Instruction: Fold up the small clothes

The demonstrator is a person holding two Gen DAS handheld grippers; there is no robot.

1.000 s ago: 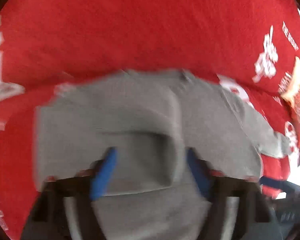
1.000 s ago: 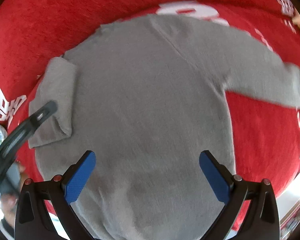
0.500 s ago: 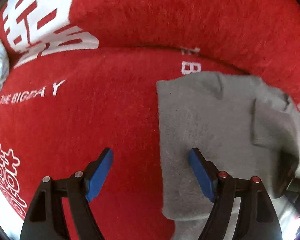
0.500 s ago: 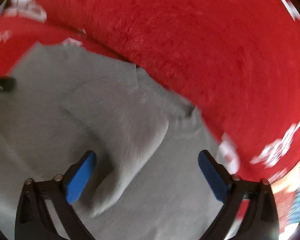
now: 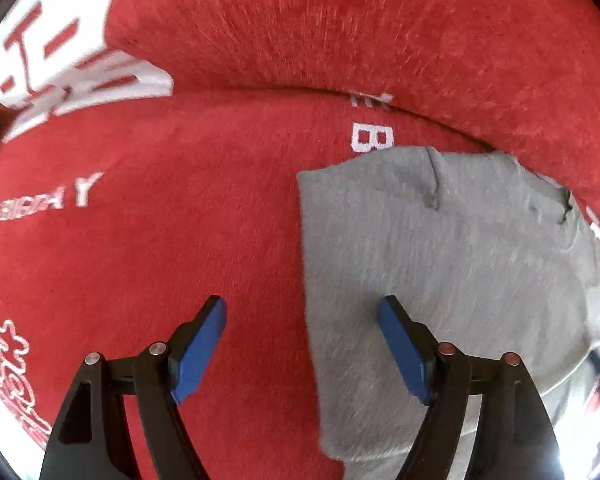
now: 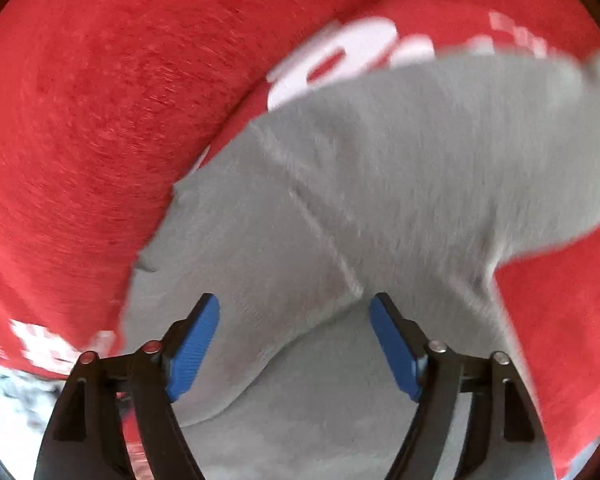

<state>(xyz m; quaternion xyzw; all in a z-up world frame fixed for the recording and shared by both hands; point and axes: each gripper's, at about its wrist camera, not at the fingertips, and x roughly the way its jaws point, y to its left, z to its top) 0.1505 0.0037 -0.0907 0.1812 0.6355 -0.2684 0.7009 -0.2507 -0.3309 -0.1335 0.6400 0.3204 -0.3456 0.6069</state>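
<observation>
A grey sweater (image 5: 440, 264) was seen spread on a red blanket (image 5: 180, 240) printed with white lettering. In the left wrist view, the garment's straight folded side edge was laid across the blanket, with a ridge of the red fabric just behind its upper edge. The left gripper (image 5: 302, 344) was held above that side edge with its jaws wide apart and nothing between the blue pads (one pad was over bare blanket, the other over grey cloth).

In the right wrist view (blurred in places), the sweater's shoulder seam and one sleeve (image 6: 480, 140) were shown, the sleeve being stretched out toward the picture's upper right over the red cover. The right gripper (image 6: 294, 340) was poised over the area below the shoulder seam, its jaws opening; no cloth was pinched between them, and the fabric was merely lying beneath.
</observation>
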